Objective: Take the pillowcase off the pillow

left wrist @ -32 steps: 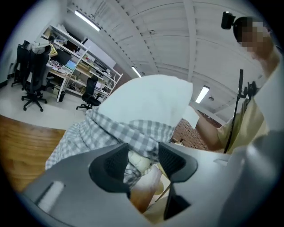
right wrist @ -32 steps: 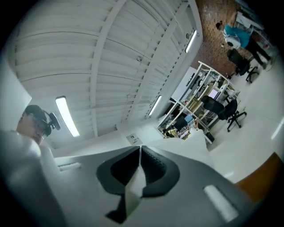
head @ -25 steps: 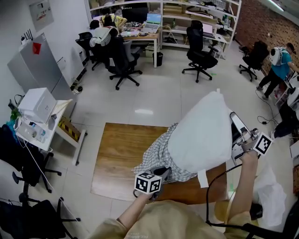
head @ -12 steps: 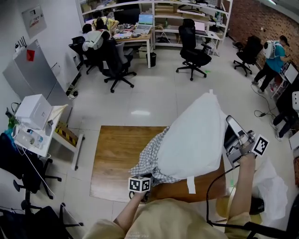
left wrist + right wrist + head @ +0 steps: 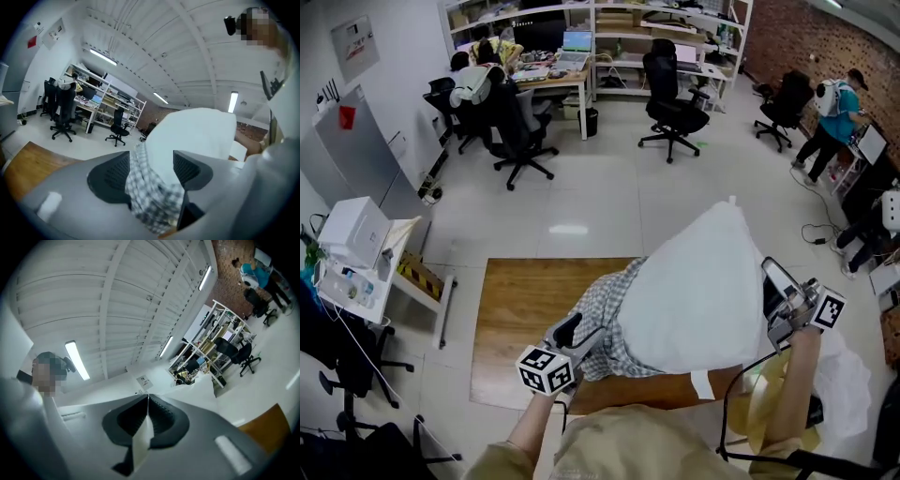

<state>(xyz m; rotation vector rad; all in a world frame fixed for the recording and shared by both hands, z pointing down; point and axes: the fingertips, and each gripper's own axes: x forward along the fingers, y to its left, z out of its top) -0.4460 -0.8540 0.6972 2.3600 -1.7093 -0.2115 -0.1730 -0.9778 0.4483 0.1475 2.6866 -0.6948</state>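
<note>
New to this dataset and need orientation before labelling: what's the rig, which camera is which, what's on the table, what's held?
There is no robot. A person holds hand-operated tongs in each hand. The wide picture comes from a camera on the person's head, looking down. The other two come from cameras riding on each pair of tongs, looking along the jaws. A white fabric pillow is up over a brown wooden table, with its grey-and-white checked pillowcase bunched at the lower end. The right tongs are shut on a thin edge of the pillow's white fabric. The left tongs have just been opening, and the checked cloth lies loose between their jaws.
</note>
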